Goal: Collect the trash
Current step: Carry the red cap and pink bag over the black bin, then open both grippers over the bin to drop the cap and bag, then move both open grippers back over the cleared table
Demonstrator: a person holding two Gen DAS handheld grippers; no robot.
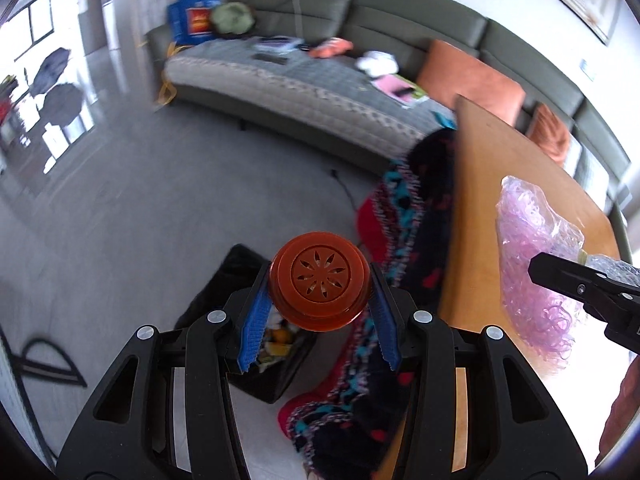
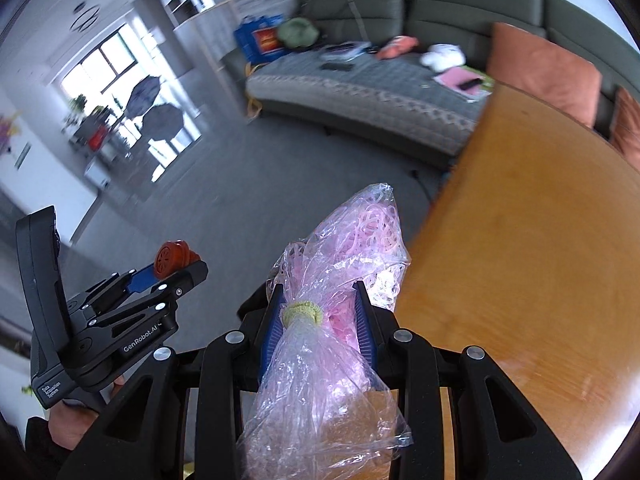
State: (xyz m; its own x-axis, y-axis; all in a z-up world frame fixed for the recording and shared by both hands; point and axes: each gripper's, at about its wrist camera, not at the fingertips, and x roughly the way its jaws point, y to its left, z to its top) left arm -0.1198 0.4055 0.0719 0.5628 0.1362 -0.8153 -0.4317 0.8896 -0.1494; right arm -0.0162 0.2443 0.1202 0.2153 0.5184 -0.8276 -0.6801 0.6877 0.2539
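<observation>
2 handheld grippers work beside a wooden table (image 1: pixel 500 184) in a living room; the left gripper (image 1: pixel 320 304) is clamped on a round orange container (image 1: pixel 320 280), its vented lid facing the camera, pinched between 2 blue finger pads (image 1: pixel 256 320); the container hangs in the air above a black trash bin (image 1: pixel 240 268) on the grey floor, with scraps visible inside the bin; a dark patterned blanket (image 1: pixel 416 216) drapes down beside the table edge. The right gripper (image 2: pixel 320 320) grips a clear plastic bag (image 2: pixel 352 240) of pink rubber bands at its neck, just by a yellow-green tie (image 2: pixel 302 312); the bag is held over the table's near edge. A grey-green sofa (image 1: pixel 360 12) with orange cushions (image 1: pixel 468 76) and scattered items stands behind.
</observation>
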